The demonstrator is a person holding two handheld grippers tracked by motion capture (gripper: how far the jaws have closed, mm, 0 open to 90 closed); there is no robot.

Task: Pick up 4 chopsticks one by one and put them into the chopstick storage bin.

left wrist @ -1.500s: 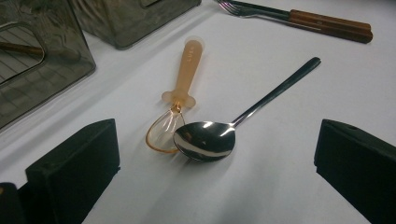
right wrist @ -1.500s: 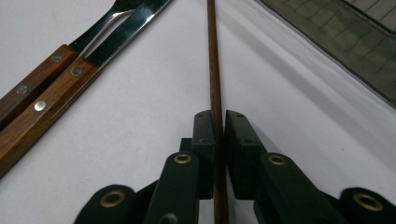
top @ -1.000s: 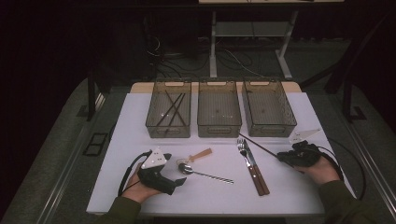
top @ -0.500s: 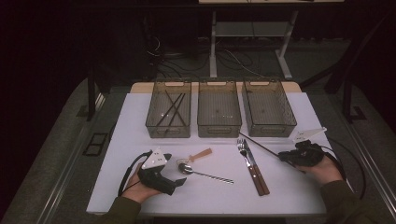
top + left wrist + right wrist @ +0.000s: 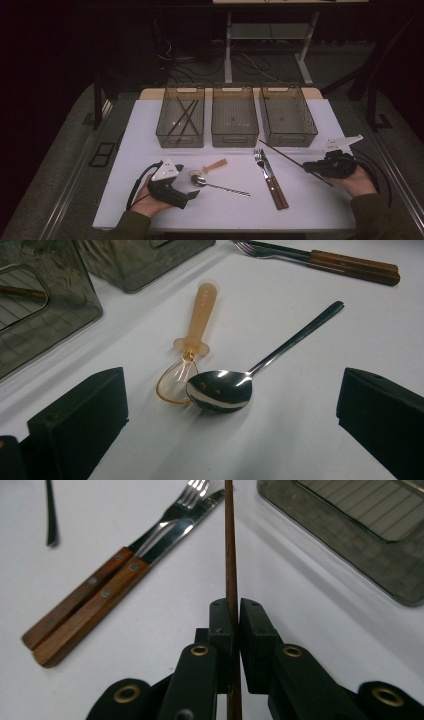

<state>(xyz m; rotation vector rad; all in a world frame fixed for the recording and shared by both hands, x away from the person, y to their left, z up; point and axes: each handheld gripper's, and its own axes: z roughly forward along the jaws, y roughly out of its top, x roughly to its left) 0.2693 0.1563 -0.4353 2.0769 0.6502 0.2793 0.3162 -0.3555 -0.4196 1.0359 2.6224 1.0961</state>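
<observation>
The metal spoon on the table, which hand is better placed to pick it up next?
Probably left. The left tongs stand open with the metal spoon lying just ahead between them, beside the orange plastic spoon. The right tongs are shut on a wooden chopstick.

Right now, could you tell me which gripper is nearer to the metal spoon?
Left. The left gripper sits right beside the metal spoon, jaws open toward its bowl. The right gripper is across the table, clamped on a chopstick.

brown chopstick [image 5: 229,540], orange spoon [image 5: 192,340], black tool [image 5: 232,611]
</observation>
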